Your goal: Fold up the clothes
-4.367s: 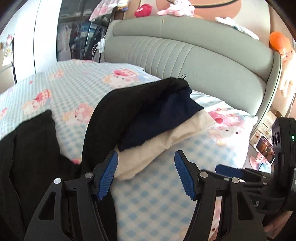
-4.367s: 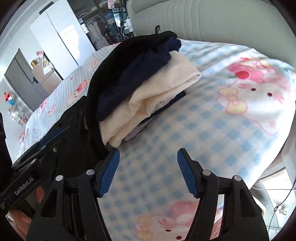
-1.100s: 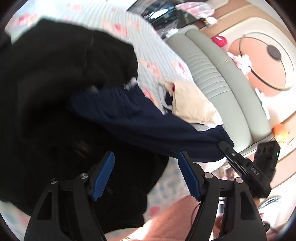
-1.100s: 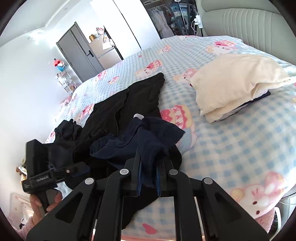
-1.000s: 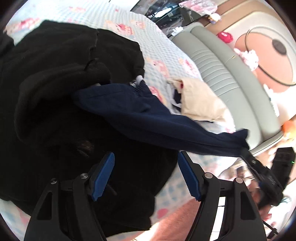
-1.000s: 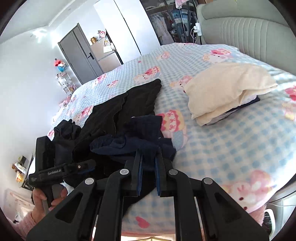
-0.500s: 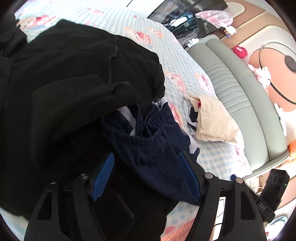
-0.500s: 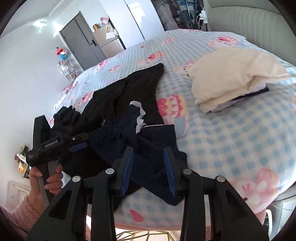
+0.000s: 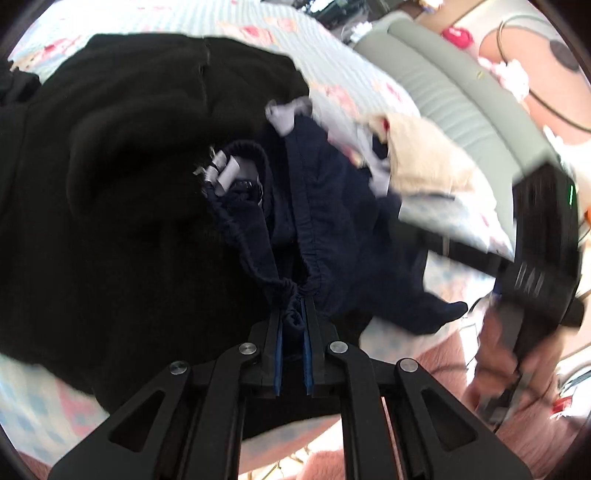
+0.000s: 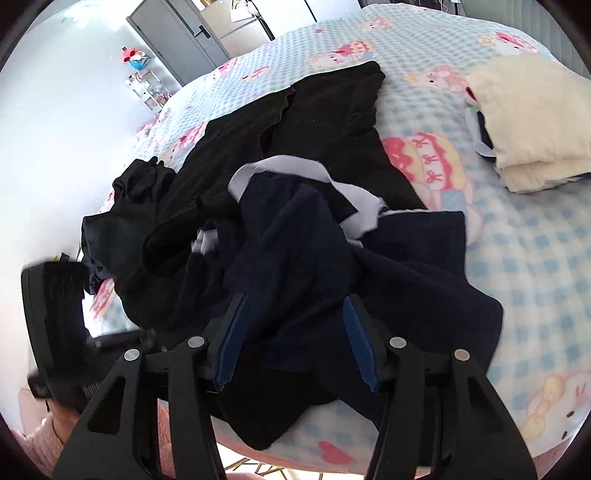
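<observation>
A crumpled navy garment [image 9: 332, 221] with an elastic waistband lies on a spread black garment [image 9: 129, 184] near the bed's front edge. My left gripper [image 9: 291, 306] is closing, and its blue pads pinch a bunched bit of the navy waistband. My right gripper [image 10: 294, 299] hovers over the same navy garment [image 10: 406, 266]; its jaws are opening. The cloth lies below and between the pads, and they do not press on it. A white lining strip [image 10: 295, 166] shows at the navy garment's far side. The black garment [image 10: 314, 122] reaches toward the bed's middle.
A folded cream stack [image 10: 528, 122] sits on the blue checked cartoon sheet [image 10: 535, 258] at the right, near the grey padded headboard [image 9: 461, 92]. A smaller dark heap [image 10: 140, 177] lies at the left. Grey wardrobe doors [image 10: 177, 29] stand beyond the bed. A pink sleeve [image 10: 37, 443] is at the lower left.
The navy garment, earlier stretched out in my right gripper, has dropped onto the black one. My right gripper let go and opened. My left gripper moved in and closed on the waistband.
</observation>
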